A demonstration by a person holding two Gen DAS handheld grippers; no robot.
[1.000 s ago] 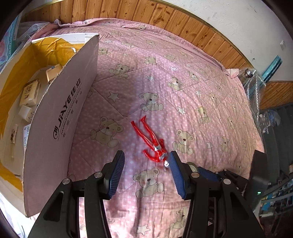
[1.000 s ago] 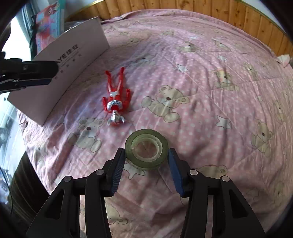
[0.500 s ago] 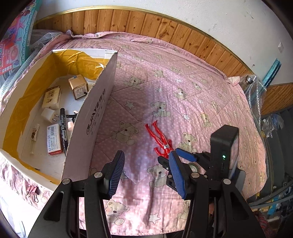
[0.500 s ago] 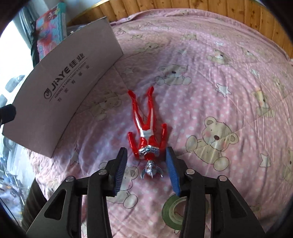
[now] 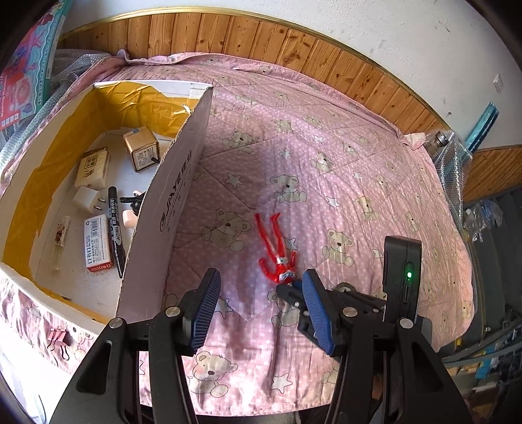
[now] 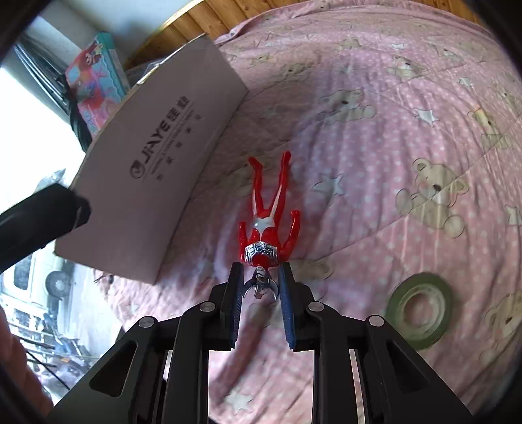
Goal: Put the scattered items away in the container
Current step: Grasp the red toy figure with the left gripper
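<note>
Our right hand-held gripper (image 6: 260, 287) has left the green tape roll (image 6: 419, 308) and narrowed around the red plastic figure's (image 6: 268, 213) silver head on the bed; our left hand-held gripper (image 5: 257, 308) stays apart beside the open cardboard box (image 5: 173, 208).

This is a bedroom in a home. A bed (image 5: 342, 169) fills the space ahead of the left claw (image 5: 257, 313), spread with a pink quilt printed with teddy bears and stars. Beyond it, wooden panelling (image 5: 261, 36) lines the foot of a rough white plastered wall (image 5: 375, 22). A cardboard box (image 5: 173, 202) of small household bits (a plug, a marker, little packets) sits on the bed left of the claw, and a child's colourful toy package (image 6: 94, 81) leans behind it.
</note>
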